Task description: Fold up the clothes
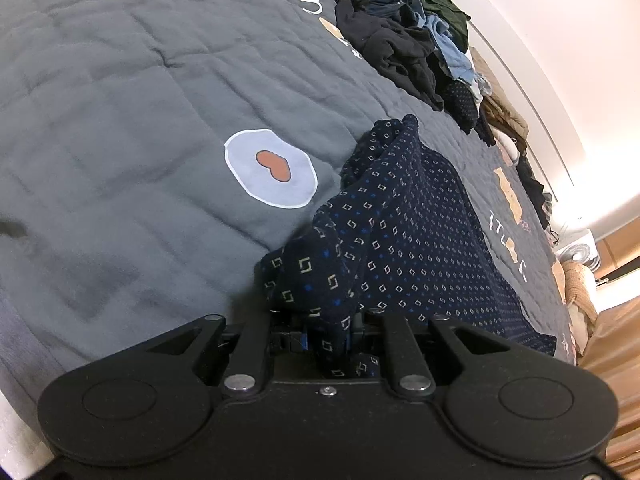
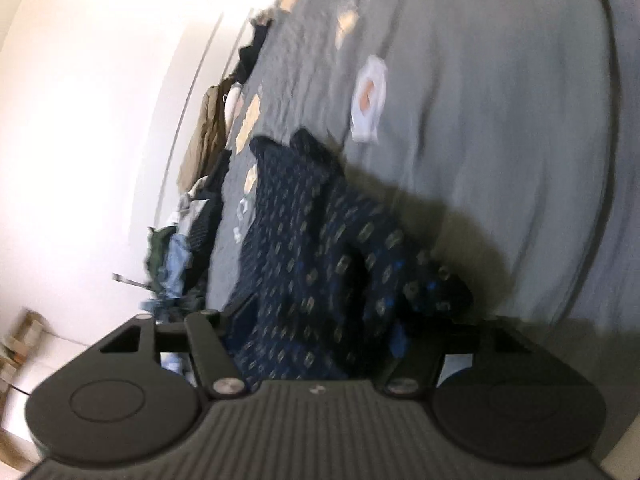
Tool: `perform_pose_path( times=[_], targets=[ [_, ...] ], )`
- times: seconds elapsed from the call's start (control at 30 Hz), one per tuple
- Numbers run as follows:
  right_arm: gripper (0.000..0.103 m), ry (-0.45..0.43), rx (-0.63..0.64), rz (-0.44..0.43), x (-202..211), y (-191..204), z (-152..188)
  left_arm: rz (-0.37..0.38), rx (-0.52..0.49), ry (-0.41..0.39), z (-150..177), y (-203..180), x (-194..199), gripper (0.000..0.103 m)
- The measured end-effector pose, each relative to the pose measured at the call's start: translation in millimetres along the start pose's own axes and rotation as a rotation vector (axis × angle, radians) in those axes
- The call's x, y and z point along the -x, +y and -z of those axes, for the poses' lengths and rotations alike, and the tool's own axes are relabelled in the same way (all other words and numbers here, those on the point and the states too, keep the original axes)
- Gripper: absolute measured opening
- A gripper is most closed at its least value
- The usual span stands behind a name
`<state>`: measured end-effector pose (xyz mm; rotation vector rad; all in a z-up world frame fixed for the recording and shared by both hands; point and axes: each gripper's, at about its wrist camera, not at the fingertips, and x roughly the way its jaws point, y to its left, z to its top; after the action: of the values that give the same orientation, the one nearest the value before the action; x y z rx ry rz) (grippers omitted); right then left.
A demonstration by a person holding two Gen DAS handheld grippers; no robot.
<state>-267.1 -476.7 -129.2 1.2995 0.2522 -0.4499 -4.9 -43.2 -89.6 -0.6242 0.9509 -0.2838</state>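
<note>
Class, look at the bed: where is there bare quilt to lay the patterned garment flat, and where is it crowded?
Free: the wide grey quilt left of the patterned garment, around the heart patch. Crowded: the clothes pile and the items along the wall edge.

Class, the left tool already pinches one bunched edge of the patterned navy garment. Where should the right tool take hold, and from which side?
Grip the navy garment at the bunched edge lying between the right tool, coming in low along the bedspread. The left tool holds another edge, so two held edges let it spread.
</note>
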Motion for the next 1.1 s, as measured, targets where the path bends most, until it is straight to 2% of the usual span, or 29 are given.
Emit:
perform_pose_path(
  times=[0.07,0.13,0.23,0.3,0.47,0.5,0.53,0.6,0.63,0.7,0.73,0.8,0.97,1.1],
  targets=[
    [0.026,-0.013,0.078,0.05,-1,5,-5,-0.001,-0.001,0.001,0,0,0,0.015],
    [0.02,-0.019,0.157,0.077,-3,10,-8,-0.002,-0.002,0.002,0,0,-1,0.015],
    [0.017,-0.05,0.284,0.085,-3,22,-5,-0.002,-0.004,0.004,0,0,0,0.015],
    [0.016,-0.1,0.499,0.113,-1,42,2,-0.002,-0.006,0.006,0,0,0,0.015],
    [0.016,-0.308,1.162,0.155,8,80,48,-0.001,-0.006,0.009,-1,3,1,0.015],
    [0.016,-0.33,1.272,0.172,6,81,59,-0.001,-0.006,0.01,-1,4,1,0.015],
    [0.016,-0.303,1.275,0.194,3,79,59,-0.003,-0.006,0.01,-1,4,0,0.015],
    [0.017,-0.17,1.091,0.227,-6,68,38,-0.007,-0.011,0.01,-1,3,0,0.015],
    [0.018,-0.107,0.935,0.226,-7,57,22,-0.008,-0.013,0.01,0,2,0,0.015],
    [0.024,-0.022,0.547,0.155,-5,29,-13,-0.009,-0.014,0.01,0,2,-1,0.015],
    [0.029,0.006,0.412,0.128,-5,19,-24,-0.01,-0.015,0.011,0,2,-1,0.015],
    [0.035,0.044,0.225,0.081,-3,3,-39,-0.012,-0.015,0.013,-1,2,-1,0.015],
    [0.043,0.031,0.037,0.052,9,-13,-49,-0.017,-0.014,0.012,0,1,-2,0.015],
    [0.045,0.021,-0.108,0.042,11,-26,-48,-0.022,-0.015,0.009,1,0,-2,0.015]
  ],
)
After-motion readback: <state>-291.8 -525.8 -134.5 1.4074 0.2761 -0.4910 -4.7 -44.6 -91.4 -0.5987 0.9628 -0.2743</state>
